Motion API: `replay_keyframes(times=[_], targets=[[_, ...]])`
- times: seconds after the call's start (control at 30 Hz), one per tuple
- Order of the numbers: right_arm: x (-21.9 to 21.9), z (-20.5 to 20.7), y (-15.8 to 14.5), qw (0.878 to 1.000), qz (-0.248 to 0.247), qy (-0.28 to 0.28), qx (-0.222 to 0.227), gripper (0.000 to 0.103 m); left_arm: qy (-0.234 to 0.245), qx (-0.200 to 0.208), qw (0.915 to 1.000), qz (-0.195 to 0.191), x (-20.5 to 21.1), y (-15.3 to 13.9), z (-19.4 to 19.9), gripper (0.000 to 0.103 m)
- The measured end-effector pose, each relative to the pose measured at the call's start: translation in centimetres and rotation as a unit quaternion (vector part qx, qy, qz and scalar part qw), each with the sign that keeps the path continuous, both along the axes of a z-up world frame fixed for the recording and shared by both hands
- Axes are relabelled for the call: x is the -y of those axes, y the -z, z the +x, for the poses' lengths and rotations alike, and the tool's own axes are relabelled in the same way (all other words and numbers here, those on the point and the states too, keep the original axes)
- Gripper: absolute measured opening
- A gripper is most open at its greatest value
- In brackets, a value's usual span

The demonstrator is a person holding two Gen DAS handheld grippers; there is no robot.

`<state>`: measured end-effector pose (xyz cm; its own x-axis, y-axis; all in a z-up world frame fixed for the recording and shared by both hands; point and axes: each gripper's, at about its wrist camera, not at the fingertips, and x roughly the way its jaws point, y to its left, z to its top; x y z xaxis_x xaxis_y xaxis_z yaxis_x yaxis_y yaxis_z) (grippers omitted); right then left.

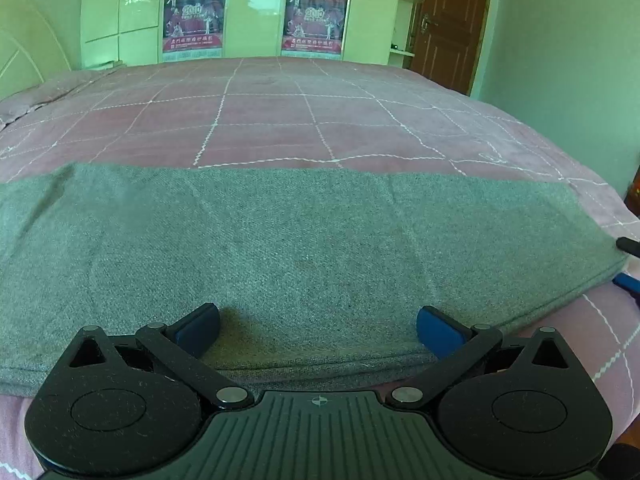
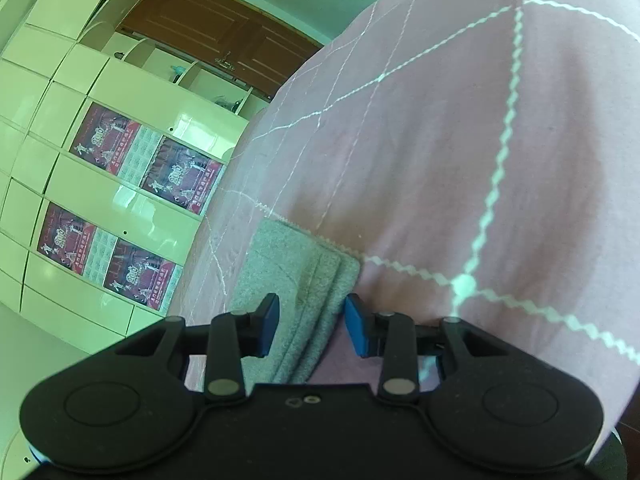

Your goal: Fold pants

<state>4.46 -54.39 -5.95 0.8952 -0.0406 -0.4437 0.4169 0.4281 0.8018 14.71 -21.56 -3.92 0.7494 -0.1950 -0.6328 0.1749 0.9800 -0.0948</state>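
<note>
**Grey pants lying flat across the pink bed, both grippers at their edges**

We are looking at a pair of grey, woolly-textured pants (image 1: 304, 236) lying as a long flat band across a pink quilted bedspread with white zigzag stitching (image 1: 280, 120). In the left wrist view the band is running from the left edge of the picture to the right, its near edge showing stacked layers, so the cloth is lying doubled.

We are holding the left black two-finger gripper with blue pads (image 1: 318, 330) low over the near edge of the pants. Its fingers are standing spread wide, one pad on each side, and nothing is sitting between them but the flat cloth beneath; whether the pads are touching that cloth we cannot tell.

We are holding the right black gripper with blue pads (image 2: 312, 330) at the narrow end of the pants (image 2: 296, 280), where several hemmed layers are lying one upon another. That end is reaching in between the fingers, and the pads are standing apart from it on both sides rather than pinching it.

Beyond the bed, a glossy cream wardrobe with red posters on its doors (image 1: 256, 12) and a brown wooden door (image 1: 452, 20) are standing against the far wall
</note>
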Motion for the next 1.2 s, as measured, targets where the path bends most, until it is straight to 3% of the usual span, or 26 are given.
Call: replay_keyframes(times=[0.13, 0.2, 0.3, 0.4, 0.53, 0.67, 0.8, 0.83, 0.87, 1.0, 1.13, 1.2], targets=[[0.2, 0.7, 0.4, 1.0, -0.007, -0.006, -0.004, 0.022, -0.008, 0.001, 0.9998, -0.016, -0.1, -0.4, -0.4, 0.103], [0.1, 0.7, 0.6, 1.0, -0.011, -0.008, -0.011, 0.014, -0.006, 0.003, 1.0, -0.002, 0.5, 0.1, -0.4, 0.103], [0.4, 0.5, 0.5, 1.0, -0.009, -0.014, -0.008, 0.014, -0.002, 0.002, 0.9999, 0.015, 1.0, 0.2, -0.5, 0.103], [0.6, 0.3, 0.4, 1.0, -0.001, -0.009, 0.001, 0.017, -0.018, -0.006, 0.9996, -0.02, 0.4, -0.8, -0.2, 0.103], [0.7, 0.1, 0.8, 1.0, 0.011, -0.006, 0.012, 0.018, -0.005, 0.002, 0.9997, 0.025, 1.5, 0.4, -0.3, 0.103], [0.4, -0.3, 0.7, 0.999, 0.015, 0.017, 0.025, 0.02, -0.008, 0.011, 0.9993, 0.034, 1.8, 0.6, -0.4, 0.103], [0.2, 0.2, 0.8, 1.0, 0.002, 0.01, 0.011, 0.021, -0.01, 0.017, 0.999, 0.04, 2.0, 0.7, -0.6, 0.103], [0.1, 0.5, 0.6, 1.0, -0.004, 0.002, 0.004, 0.02, -0.01, 0.018, 0.9989, 0.043, 2.1, 0.7, -0.6, 0.103], [0.1, 0.7, 0.3, 1.0, -0.011, -0.005, -0.004, 0.011, -0.01, 0.019, 0.9987, 0.047, 2.3, 0.8, -0.8, 0.103], [-0.6, 0.9, -1.8, 0.999, -0.035, -0.019, 0.019, 0.01, 0.0, 0.037, 0.9965, 0.075, 3.0, 1.0, -0.8, 0.103], [-2.7, 2.3, -5.1, 0.996, -0.064, -0.048, 0.038, 0.01, 0.014, 0.029, 0.9992, 0.024, 0.2, -0.8, -1.0, 0.103], [-4.8, 3.3, -7.1, 0.992, -0.092, -0.077, 0.047, 0.01, -0.003, 0.055, 0.9983, 0.021, -3.2, -2.0, -2.1, 0.103]])
